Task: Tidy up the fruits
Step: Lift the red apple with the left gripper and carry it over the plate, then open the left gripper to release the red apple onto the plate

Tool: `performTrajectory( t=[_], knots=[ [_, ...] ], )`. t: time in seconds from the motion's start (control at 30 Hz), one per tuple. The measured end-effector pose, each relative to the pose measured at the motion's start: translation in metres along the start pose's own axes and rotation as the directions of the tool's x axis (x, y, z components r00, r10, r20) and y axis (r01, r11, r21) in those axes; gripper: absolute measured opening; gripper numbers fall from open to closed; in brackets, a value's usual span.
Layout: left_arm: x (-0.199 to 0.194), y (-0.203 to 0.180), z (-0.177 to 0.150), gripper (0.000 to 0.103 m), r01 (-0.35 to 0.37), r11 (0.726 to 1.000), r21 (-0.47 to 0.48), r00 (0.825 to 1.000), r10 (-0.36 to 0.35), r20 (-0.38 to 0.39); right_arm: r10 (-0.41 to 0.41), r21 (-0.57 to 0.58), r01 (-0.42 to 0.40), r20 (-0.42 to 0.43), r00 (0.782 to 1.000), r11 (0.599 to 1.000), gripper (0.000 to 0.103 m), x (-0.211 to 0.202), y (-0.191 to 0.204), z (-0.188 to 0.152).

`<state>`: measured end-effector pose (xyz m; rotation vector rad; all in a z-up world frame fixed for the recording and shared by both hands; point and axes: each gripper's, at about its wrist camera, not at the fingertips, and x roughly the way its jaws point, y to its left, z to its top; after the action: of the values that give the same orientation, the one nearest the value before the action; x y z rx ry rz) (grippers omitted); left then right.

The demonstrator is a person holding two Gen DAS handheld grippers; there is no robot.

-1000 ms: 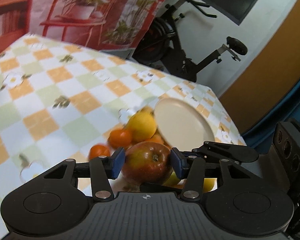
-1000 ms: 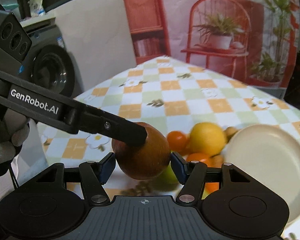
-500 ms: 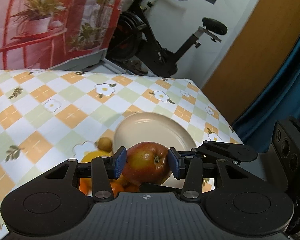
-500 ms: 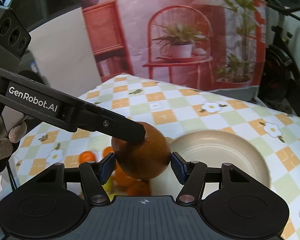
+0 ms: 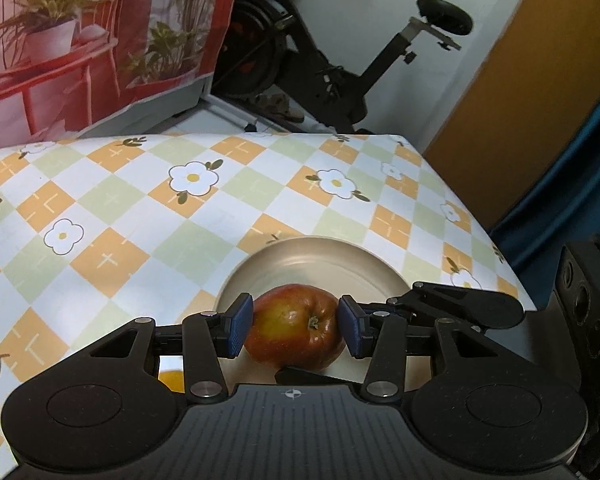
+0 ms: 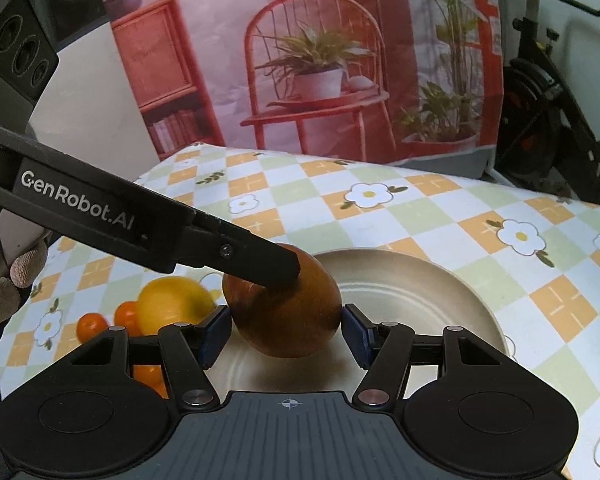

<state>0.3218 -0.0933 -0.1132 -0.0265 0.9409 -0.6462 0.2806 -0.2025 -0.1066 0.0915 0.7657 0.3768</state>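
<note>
A red-yellow apple [image 5: 296, 328] hangs just above the near part of a beige plate [image 5: 312, 256] on the checked tablecloth. My left gripper [image 5: 296, 322] has its blue pads pressed on the apple's two sides, and its jaws are opening slightly. One left finger [image 6: 260, 264] lies across the top of the apple [image 6: 292, 320] in the right wrist view. My right gripper [image 6: 287, 330] clasps the same apple from another side, its pads against it, over the plate [image 6: 420, 292]. A right finger [image 5: 460, 308] shows in the left wrist view.
A lemon [image 6: 172, 304] and small oranges [image 6: 90, 326] lie in a pile left of the plate; one orange [image 5: 170, 378] peeks under my left finger. A gloved hand [image 6: 4, 292] is at the left. An exercise bike [image 5: 340, 60] stands beyond the table's far edge.
Both grippers have carried the apple sideways from above the fruit pile to over the plate. The grip on the apple looks the same.
</note>
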Motion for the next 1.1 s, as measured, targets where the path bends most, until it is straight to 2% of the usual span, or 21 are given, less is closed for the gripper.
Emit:
performTrajectory(
  t=[0.37,0.7,0.87,1.1],
  knots=[
    [0.027,0.012,0.014,0.050,-0.006,1.000,-0.029,1.000,0.006,-0.020,-0.027,-0.012,0.027,-0.011,1.000,1.000,0.057,0.029,-0.013,0.005],
    [0.032,0.017,0.018,0.050,-0.003,0.999,-0.053,1.000,0.003,0.003,-0.024,0.027,0.024,0.010,1.000,0.999,0.057,0.035,-0.019,0.005],
    [0.031,0.011,0.018,0.050,-0.024,0.999,-0.029,1.000,0.024,0.010,-0.047,0.016,0.047,-0.001,0.999,0.999,0.062,0.030,-0.016,0.005],
    [0.020,0.004,0.013,0.048,-0.084,0.996,-0.037,0.995,0.086,0.046,-0.080,0.081,0.077,0.031,0.996,0.994,0.063,0.001,-0.018,-0.012]
  ],
)
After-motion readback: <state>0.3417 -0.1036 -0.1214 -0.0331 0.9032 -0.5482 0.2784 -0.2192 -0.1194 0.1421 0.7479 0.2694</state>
